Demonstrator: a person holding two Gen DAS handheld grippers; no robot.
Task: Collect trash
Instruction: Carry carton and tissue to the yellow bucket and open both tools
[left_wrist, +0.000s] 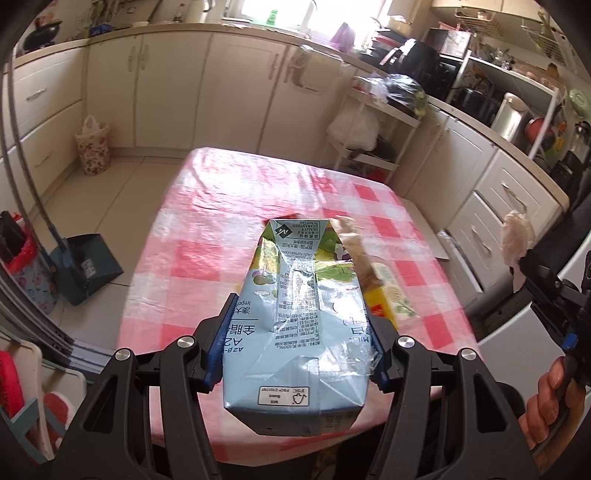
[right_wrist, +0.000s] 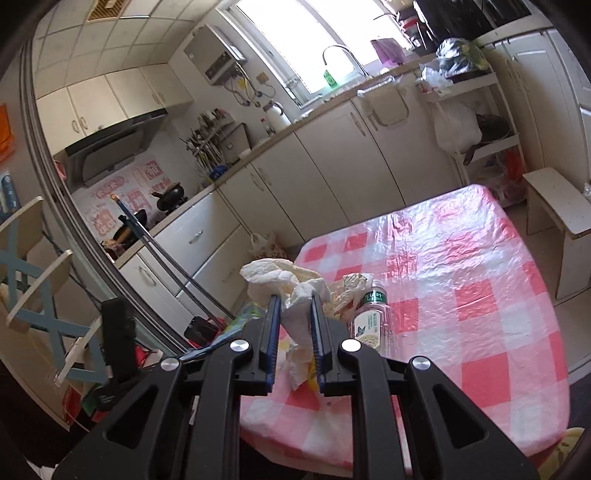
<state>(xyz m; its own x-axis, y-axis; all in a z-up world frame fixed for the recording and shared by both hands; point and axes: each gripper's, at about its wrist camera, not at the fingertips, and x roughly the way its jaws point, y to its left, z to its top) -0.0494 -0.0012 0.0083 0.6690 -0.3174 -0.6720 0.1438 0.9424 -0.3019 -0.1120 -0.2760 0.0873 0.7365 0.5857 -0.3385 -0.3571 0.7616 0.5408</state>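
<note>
My left gripper (left_wrist: 301, 325) is shut on a light blue milk carton (left_wrist: 295, 317) and holds it above the near edge of the pink checked table (left_wrist: 207, 221). My right gripper (right_wrist: 293, 299) is shut on a crumpled white tissue (right_wrist: 288, 284), held above the table's near left corner (right_wrist: 480, 295). That tissue and the right gripper also show at the right edge of the left wrist view (left_wrist: 513, 236). A clear plastic bottle (right_wrist: 373, 321) lies on the table just right of the right gripper, with a crumpled wrapper (right_wrist: 351, 288) beside it. A yellow packet (left_wrist: 391, 291) lies behind the carton.
A floral waste bin (left_wrist: 92, 147) stands by the cabinets, and a blue dustpan (left_wrist: 86, 266) sits on the floor left of the table. A white shelf rack (left_wrist: 373, 122) stands beyond the table. A stool (right_wrist: 557, 206) is at the table's far right.
</note>
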